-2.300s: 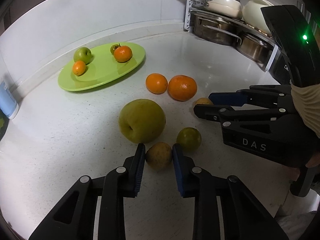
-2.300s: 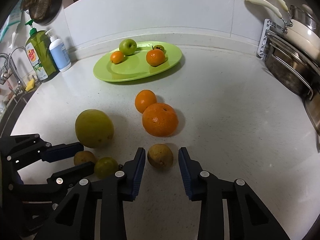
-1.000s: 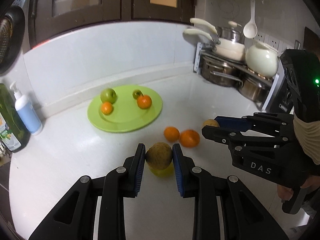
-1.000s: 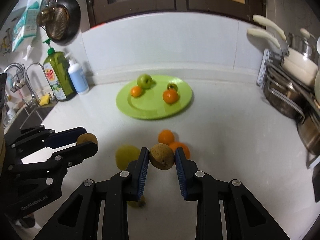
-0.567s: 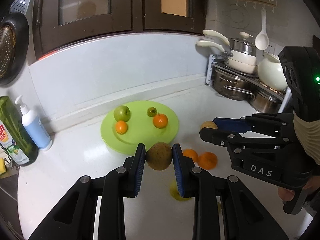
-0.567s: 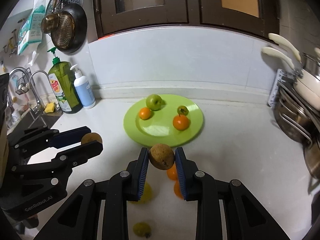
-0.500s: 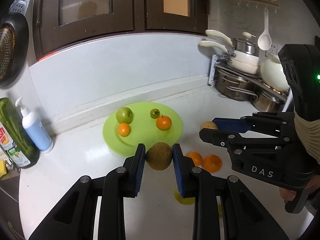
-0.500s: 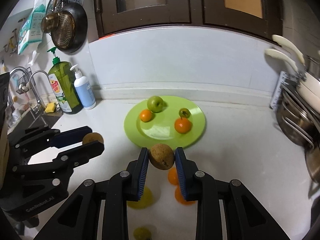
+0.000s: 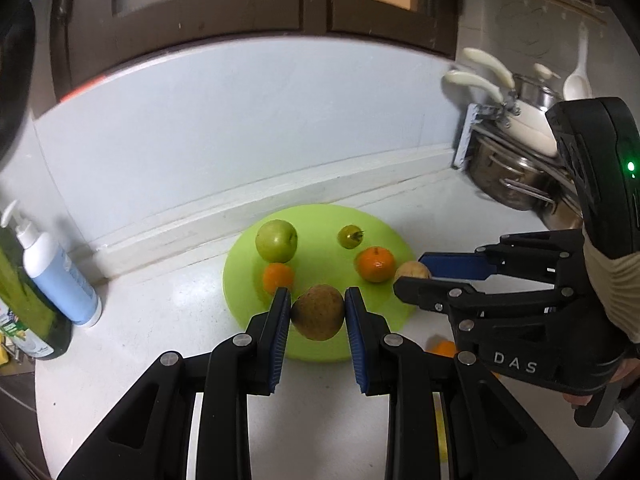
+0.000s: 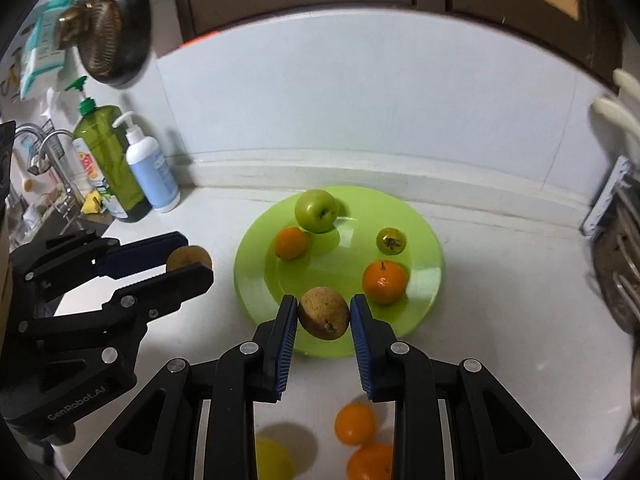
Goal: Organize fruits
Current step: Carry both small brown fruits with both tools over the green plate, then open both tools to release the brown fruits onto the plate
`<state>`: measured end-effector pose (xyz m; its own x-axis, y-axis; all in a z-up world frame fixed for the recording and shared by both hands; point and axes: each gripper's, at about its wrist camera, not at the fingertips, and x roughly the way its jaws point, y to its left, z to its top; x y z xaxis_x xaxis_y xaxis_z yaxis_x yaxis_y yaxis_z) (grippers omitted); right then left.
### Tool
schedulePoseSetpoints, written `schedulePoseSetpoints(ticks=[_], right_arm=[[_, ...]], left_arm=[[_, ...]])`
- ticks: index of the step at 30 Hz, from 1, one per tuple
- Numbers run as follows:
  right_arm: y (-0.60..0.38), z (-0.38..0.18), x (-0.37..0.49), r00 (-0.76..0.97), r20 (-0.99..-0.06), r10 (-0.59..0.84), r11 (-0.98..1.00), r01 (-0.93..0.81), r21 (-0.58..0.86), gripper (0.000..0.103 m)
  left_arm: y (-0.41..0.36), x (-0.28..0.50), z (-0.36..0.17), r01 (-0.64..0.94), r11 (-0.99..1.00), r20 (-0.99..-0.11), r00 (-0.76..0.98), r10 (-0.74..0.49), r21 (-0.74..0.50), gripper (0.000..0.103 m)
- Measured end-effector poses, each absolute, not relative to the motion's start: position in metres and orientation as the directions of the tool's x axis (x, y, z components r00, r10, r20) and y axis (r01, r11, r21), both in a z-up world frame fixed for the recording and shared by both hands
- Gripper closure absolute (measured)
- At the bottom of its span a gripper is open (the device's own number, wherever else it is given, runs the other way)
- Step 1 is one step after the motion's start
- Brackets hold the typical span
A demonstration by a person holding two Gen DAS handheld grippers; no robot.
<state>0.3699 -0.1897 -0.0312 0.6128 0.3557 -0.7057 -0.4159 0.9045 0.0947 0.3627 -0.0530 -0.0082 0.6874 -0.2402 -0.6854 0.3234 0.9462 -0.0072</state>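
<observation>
Each claw grips one brown fruit: the left claw (image 9: 318, 306) is clenched on a brown fruit (image 9: 318, 312), and the right claw (image 10: 323, 312) on another (image 10: 323, 313). Both fruits hang above the near rim of the green plate (image 10: 424, 224). In the left view the right claw (image 9: 416, 274) sits just beside, at the plate's right edge; in the right view the left claw (image 10: 188, 260) is off the plate's left edge.

The plate holds four fruits: one green apple (image 10: 316, 210), two oranges (image 10: 291, 243) (image 10: 384, 282) and one small dark-stemmed green fruit (image 10: 391, 241). On the white surface (image 10: 500, 320) below lie two more oranges (image 10: 355, 424) (image 10: 370, 462) and one yellow fruit (image 10: 272, 458). Two bottles (image 10: 150, 172) stand at the wall to the left, pots (image 9: 516, 168) to the right.

Half a second ago the claws were farther back; the plate now looks closer and the loose fruit lies behind the fingers.
</observation>
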Motion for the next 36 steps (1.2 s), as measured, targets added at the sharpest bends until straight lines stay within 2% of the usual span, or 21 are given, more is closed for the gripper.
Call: schedulePoseSetpoints(ticks=[14,36], right_arm=[[-0.181,-0.073,0.423,0.525,-0.789,0.319,0.919,-0.375,0.122,0.075],[-0.183,-0.091,0.438,0.501,-0.812,0.300,0.928,-0.351,0.127,0.074]], left_arm=[[-0.053,0.418,-0.060,0.298,0.953,-0.782,0.581,-0.224,-0.052,0.075],[-0.055,0.431,-0.074,0.300,0.952,-0.804,0.552,-0.220,-0.055,0.074]])
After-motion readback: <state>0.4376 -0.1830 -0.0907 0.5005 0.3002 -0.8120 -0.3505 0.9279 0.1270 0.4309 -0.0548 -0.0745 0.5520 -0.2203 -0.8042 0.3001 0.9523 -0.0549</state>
